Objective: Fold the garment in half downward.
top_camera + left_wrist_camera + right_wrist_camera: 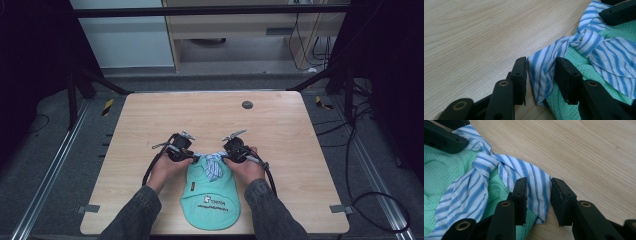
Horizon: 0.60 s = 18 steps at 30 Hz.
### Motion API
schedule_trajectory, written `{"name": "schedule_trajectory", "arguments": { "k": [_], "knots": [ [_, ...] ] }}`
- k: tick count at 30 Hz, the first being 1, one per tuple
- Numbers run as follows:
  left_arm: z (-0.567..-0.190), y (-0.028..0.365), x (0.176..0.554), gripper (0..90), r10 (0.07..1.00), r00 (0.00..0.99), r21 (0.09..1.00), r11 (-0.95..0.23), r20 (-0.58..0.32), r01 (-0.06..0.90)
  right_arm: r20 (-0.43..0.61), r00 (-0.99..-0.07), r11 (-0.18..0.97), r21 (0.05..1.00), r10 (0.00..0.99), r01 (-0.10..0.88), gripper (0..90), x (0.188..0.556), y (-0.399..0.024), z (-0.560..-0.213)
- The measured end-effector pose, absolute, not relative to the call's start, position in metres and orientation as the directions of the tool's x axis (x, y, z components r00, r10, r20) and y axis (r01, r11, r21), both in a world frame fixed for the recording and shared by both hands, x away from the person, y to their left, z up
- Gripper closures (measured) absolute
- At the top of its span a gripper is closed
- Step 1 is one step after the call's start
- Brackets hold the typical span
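- A light wooden table (150, 125) with rounded corners takes up the middle of the high view, its grain running left to right.
- A small dark round disc (247, 105) sits in the tabletop at upper right of centre, well apart from everything else.
- A mint-green mesh garment (210, 200) lies flat at lower centre, its rounded end just beside the table's near edge; it bears a white logo and dark lettering.
- A blue-and-white striped collar (212, 162), tied in a knot, lies across the garment's upper end, with its tips resting on the bare wood to either side.
- Grey tape tabs (88, 208) sit at the lower left and lower right edges.
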<state>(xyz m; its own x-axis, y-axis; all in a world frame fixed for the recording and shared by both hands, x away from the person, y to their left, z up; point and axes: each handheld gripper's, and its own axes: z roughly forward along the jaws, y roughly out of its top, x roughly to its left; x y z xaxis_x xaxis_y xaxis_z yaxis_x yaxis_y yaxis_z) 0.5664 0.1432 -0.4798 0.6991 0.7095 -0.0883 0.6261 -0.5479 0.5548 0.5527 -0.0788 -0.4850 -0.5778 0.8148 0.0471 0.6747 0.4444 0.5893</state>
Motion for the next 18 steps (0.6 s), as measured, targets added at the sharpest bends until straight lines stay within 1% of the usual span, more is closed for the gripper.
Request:
{"name": "schedule_trajectory", "arguments": {
  "k": [6, 8, 10, 11, 12, 14, 18],
  "knots": [
    [-0.4801, 0.1402, 0.5645, 68.5, 0.699, 0.711, 0.557, -0.562, -0.075, 0.612, 0.045, -0.577, 0.443, 0.592, 0.816, 0.673, 66.3, 0.5524, -0.0787, -0.4854],
    [-0.4802, 0.1393, 0.5640, 73.2, 0.693, 0.717, 0.558, -0.567, -0.076, 0.606, 0.044, -0.581, 0.447, 0.593, 0.813, 0.670, 68.0, 0.5521, -0.0784, -0.4854],
    [-0.4804, 0.1390, 0.5635, 74.6, 0.687, 0.723, 0.560, -0.573, -0.071, 0.599, 0.046, -0.585, 0.450, 0.591, 0.809, 0.670, 71.1, 0.5517, -0.0778, -0.4848],
    [-0.4808, 0.1391, 0.5633, 78.2, 0.684, 0.725, 0.564, -0.570, -0.076, 0.597, 0.041, -0.591, 0.457, 0.592, 0.805, 0.664, 73.6, 0.5512, -0.0772, -0.4850],
    [-0.4814, 0.1391, 0.5630, 78.2, 0.686, 0.723, 0.569, -0.564, -0.080, 0.598, 0.041, -0.591, 0.457, 0.592, 0.805, 0.664, 73.6, 0.5512, -0.0772, -0.4850],
    [-0.4819, 0.1398, 0.5623, 81.6, 0.681, 0.728, 0.577, -0.564, -0.079, 0.590, 0.045, -0.598, 0.461, 0.593, 0.800, 0.660, 76.1, 0.5503, -0.0762, -0.4847],
    [-0.4827, 0.1402, 0.5602, 83.3, 0.674, 0.736, 0.589, -0.570, -0.064, 0.573, 0.031, -0.610, 0.476, 0.594, 0.792, 0.648, 80.5, 0.5492, -0.0745, -0.4848]
  ]
}}
